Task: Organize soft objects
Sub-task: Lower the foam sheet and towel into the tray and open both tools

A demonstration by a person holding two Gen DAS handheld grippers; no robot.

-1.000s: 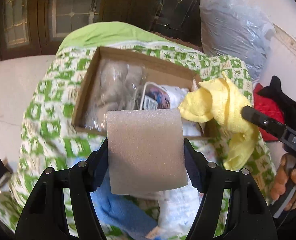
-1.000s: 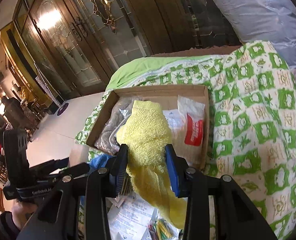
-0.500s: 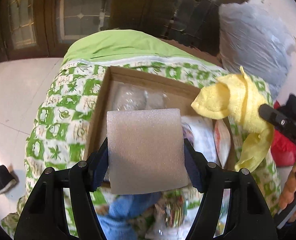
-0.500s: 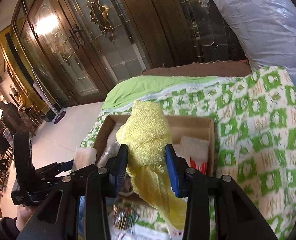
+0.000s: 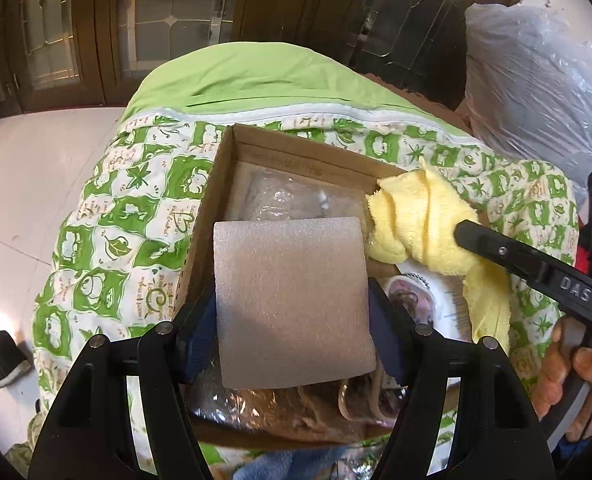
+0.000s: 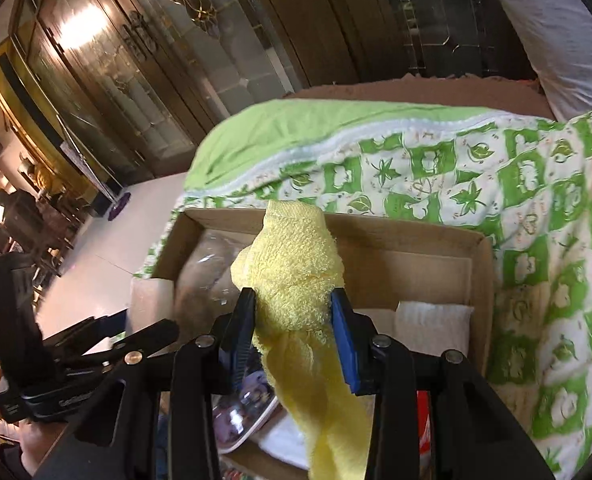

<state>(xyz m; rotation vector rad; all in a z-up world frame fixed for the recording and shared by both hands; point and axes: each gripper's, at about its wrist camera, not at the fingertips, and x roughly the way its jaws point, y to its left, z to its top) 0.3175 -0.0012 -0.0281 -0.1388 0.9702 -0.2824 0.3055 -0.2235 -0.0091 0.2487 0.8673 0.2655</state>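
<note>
Right over the open brown cardboard box (image 5: 231, 152) hang both soft things. The pale grey square foam block (image 5: 291, 300) is pinched by its two side edges in the left gripper (image 5: 293, 320), whose blue-padded jaws stand fairly wide around it; the block is held above the near left part of the box, hiding much of what lies below. The yellow terry cloth (image 6: 296, 264) is clamped at its middle in the right gripper (image 6: 293, 320), the jaws drawn in close on it, so that a bunched knob sticks up past the fingertips and a long tail dangles below them. In the left wrist view the cloth hangs above the far right corner of the box, just beside the foam block.

Inside the box lie a clear plastic bag of greyish stuff (image 5: 283, 200) at the far left, a white packet (image 6: 432, 326) at the right, and a round printed item (image 5: 412, 300) nearer the front. The box sits on a green-and-white patterned quilt (image 5: 135, 220) with a plain green band at its far end. A person's hand (image 5: 576, 368) grips the right tool's handle. Beyond stand dark glazed wooden doors (image 6: 135, 60) and a big clear plastic sack (image 5: 536, 88); a black shoe (image 5: 3, 360) lies on the white floor.
</note>
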